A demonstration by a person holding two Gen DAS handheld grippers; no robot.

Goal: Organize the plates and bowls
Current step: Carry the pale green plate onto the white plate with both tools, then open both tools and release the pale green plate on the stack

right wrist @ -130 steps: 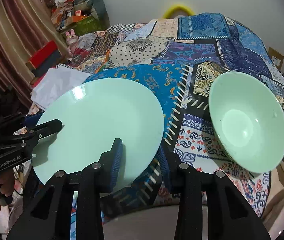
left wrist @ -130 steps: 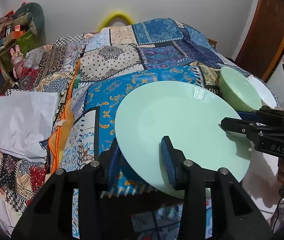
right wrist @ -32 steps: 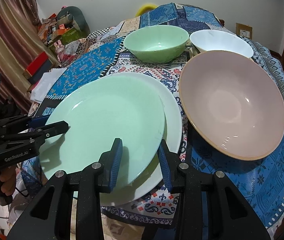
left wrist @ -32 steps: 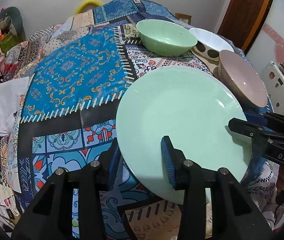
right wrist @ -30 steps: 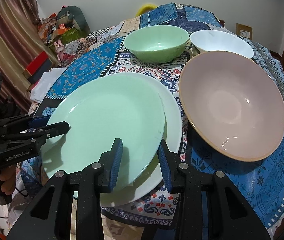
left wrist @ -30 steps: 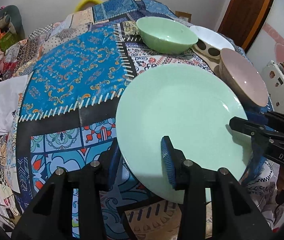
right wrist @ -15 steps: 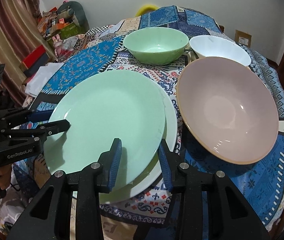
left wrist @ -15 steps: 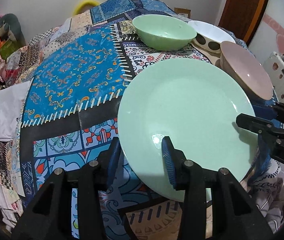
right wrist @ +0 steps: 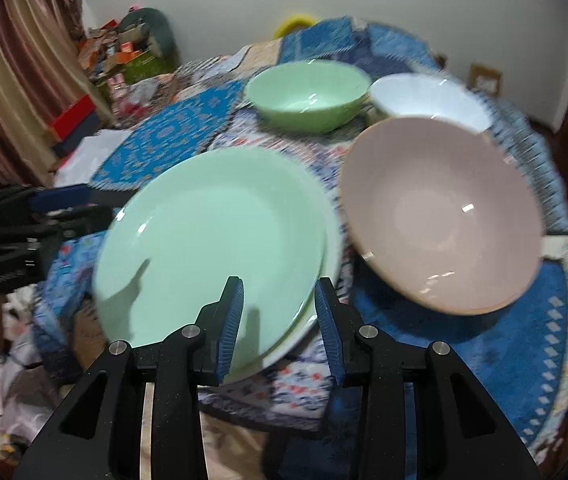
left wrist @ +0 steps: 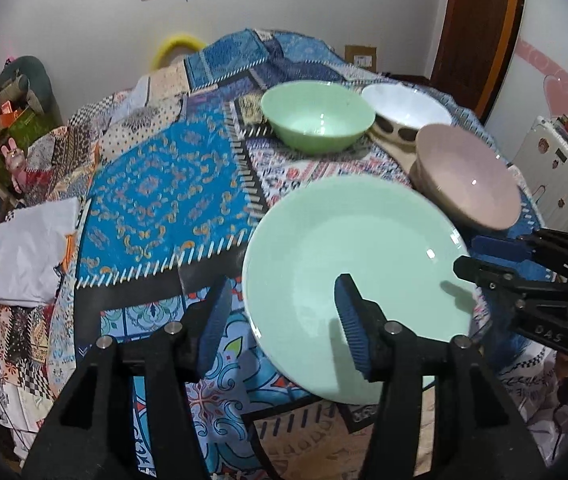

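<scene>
A pale green plate (left wrist: 347, 264) (right wrist: 212, 240) lies on top of a white plate (right wrist: 323, 280) on the patchwork-covered table. My left gripper (left wrist: 280, 316) is open, its fingers either side of the plate's near left rim, not pinching it. My right gripper (right wrist: 278, 320) is open over the plate's near right rim; it also shows in the left wrist view (left wrist: 483, 256). A pink bowl (right wrist: 439, 212) (left wrist: 467, 176) stands right of the plates. A green bowl (left wrist: 317, 116) (right wrist: 307, 94) and a white bowl (left wrist: 405, 110) (right wrist: 429, 98) stand behind.
The patchwork cloth (left wrist: 156, 184) covers the table and drops off at the near edge. White folded fabric (left wrist: 28, 248) lies at the far left. Cluttered boxes (right wrist: 124, 56) and a curtain (right wrist: 12, 60) stand left; a wooden door (left wrist: 479, 32) is at the back right.
Both grippers carried the green plate across the table and set it on the white plate. Since half a second ago both have opened wider and pulled back slightly.
</scene>
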